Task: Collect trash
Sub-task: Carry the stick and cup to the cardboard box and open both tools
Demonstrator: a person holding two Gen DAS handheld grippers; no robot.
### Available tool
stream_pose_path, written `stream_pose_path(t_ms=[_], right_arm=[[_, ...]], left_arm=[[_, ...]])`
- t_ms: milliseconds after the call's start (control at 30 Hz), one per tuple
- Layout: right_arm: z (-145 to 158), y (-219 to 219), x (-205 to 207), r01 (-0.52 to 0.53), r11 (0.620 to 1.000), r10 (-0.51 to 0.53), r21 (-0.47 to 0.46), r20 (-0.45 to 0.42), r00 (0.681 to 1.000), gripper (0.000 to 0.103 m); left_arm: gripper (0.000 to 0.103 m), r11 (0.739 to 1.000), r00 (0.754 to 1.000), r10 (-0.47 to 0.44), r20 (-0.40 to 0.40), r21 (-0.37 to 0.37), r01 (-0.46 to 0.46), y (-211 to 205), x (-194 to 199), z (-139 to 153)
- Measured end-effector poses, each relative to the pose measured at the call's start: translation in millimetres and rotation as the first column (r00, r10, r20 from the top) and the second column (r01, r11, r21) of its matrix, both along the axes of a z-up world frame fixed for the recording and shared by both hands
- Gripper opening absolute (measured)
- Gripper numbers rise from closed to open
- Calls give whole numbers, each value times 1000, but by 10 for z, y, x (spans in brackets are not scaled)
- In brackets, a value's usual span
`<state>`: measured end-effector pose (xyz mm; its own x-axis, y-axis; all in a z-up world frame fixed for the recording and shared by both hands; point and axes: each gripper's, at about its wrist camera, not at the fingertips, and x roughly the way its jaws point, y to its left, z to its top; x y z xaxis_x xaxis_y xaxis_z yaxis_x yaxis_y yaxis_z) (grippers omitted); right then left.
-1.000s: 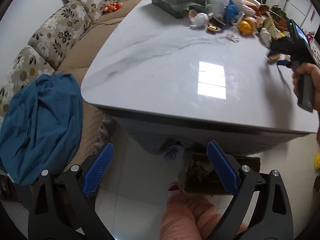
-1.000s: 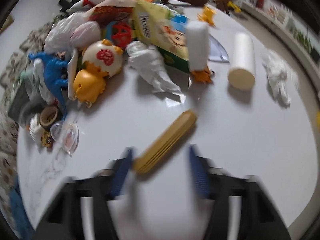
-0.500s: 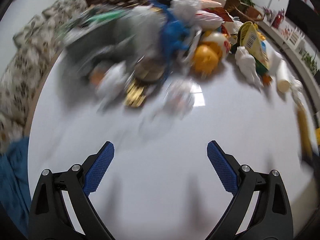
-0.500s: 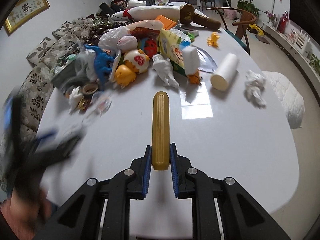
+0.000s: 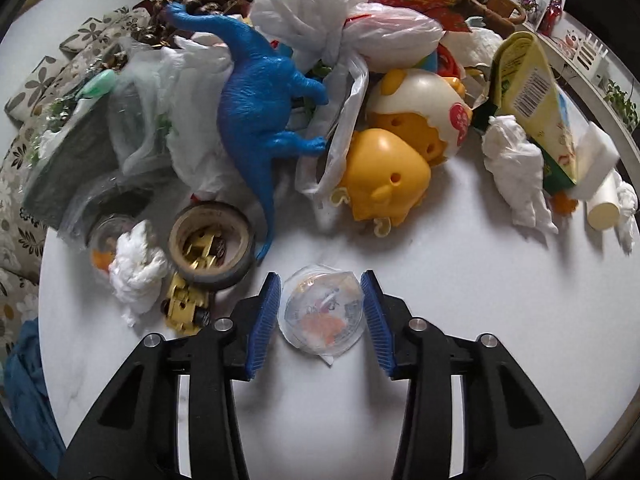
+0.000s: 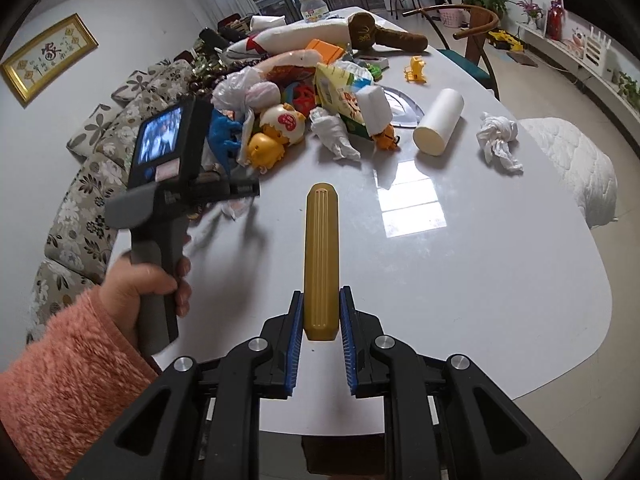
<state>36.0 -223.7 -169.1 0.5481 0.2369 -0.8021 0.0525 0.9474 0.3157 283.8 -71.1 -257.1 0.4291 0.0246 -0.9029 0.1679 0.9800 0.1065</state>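
Observation:
A crumpled clear plastic lid [image 5: 323, 311] with an orange and white print lies on the white table [image 5: 460, 320]. My left gripper [image 5: 320, 308] is open, with its blue pads [image 5: 269, 312] on either side of the lid and small gaps showing. My right gripper [image 6: 320, 320] is shut on a long mustard-yellow ribbed plastic piece [image 6: 322, 256], held above the table and pointing forward. The left gripper's handle and screen [image 6: 168, 168] show in the right wrist view. Crumpled white tissues [image 5: 516, 176] [image 6: 498, 140] lie on the table.
A pile sits behind the lid: blue dinosaur [image 5: 260, 104], yellow chick toy [image 5: 384, 180], tape roll [image 5: 212, 242], small yellow toy car [image 5: 186, 308], plastic bags [image 5: 328, 12], green carton [image 5: 532, 92], white roll [image 6: 438, 120]. A floral sofa [image 6: 92, 184] runs along the left.
My left gripper swung from below the table edge to the pile and its jaws narrowed around the lid. My right gripper closed on the yellow piece and lifted it off the table.

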Motion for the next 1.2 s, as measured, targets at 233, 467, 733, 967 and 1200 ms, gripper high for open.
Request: stream_pose_path(t_ms=[233,467,733,967,1200], right_arm=[[209,28,-43,-37,997,41,-61,57,998,18],[371,71,-388,-162,983,166,-81,41,985,18],[-99,25,-1169,-253,961,230,-114,-183,956,18],[-1135,-106,-1572,-273,955,208,-117,-396,895,18],[-2633,-243,-1569,-227,964,119,-139,-538,835,18]], left_arm=[[41,999,997,-36,63,16,35,-62,-539,384],[41,990,994,-101,48,-93,105,111,-1650,762],[41,967,964,-225,-143,-152,203,336,-3123,390],[42,974,907,-217,-360,-138,178,229,-3688,-635],[43,993,829,-104,-549,-108,52,111,-3684,-2272]])
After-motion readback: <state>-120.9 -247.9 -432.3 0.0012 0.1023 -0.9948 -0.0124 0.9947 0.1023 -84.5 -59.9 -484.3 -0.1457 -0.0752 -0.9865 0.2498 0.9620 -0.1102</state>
